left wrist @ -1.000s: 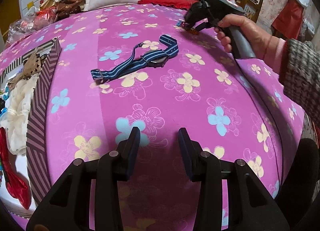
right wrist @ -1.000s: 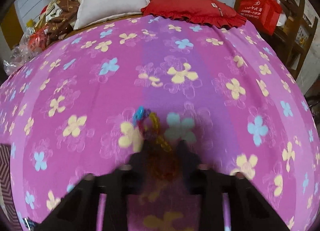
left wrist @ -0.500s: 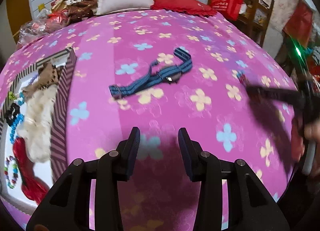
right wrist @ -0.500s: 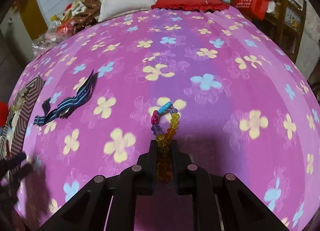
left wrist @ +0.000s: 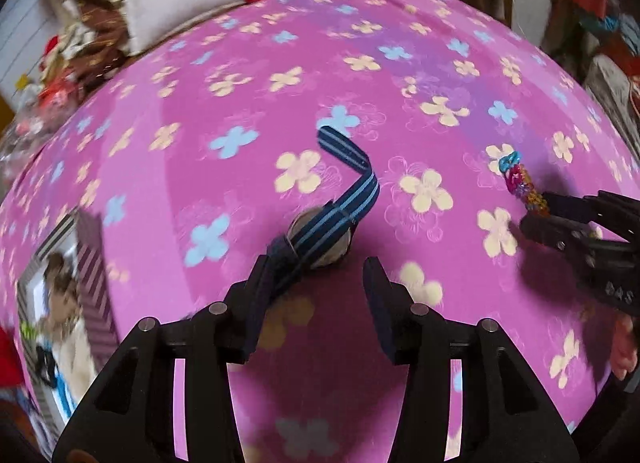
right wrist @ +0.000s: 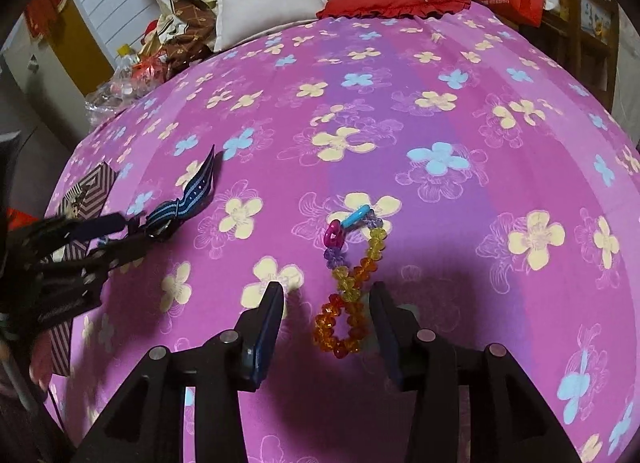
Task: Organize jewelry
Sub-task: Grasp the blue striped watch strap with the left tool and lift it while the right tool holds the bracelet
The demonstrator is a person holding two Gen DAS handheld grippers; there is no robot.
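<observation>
— Right gripper (right wrist: 326, 303) first: your jaws have just been opening, and they stand spread with the beaded bracelet (right wrist: 350, 283) lying loose between them on the pink flowered bedspread (right wrist: 460, 111). Neither pad presses on the beads.

— And where does the bracelet sit in your frame?

— Lower centre of the right wrist view, orange beads nearest you, the blue and pink clasp pieces at the far end. In the left wrist view it shows at the right edge (left wrist: 522, 185).

— Your left gripper (left wrist: 316, 283)?

— Its jaws have also just been opening; they're parted, with the striped blue watch (left wrist: 320, 239) at their tips in the lower middle of the frame. Its strap runs past the left finger (whether it touches I cannot tell, the picture is blurred).

— Anything else?

— Your striped box (left wrist: 90, 263) sits at the lower left of the left wrist view, with a few things inside it.
</observation>
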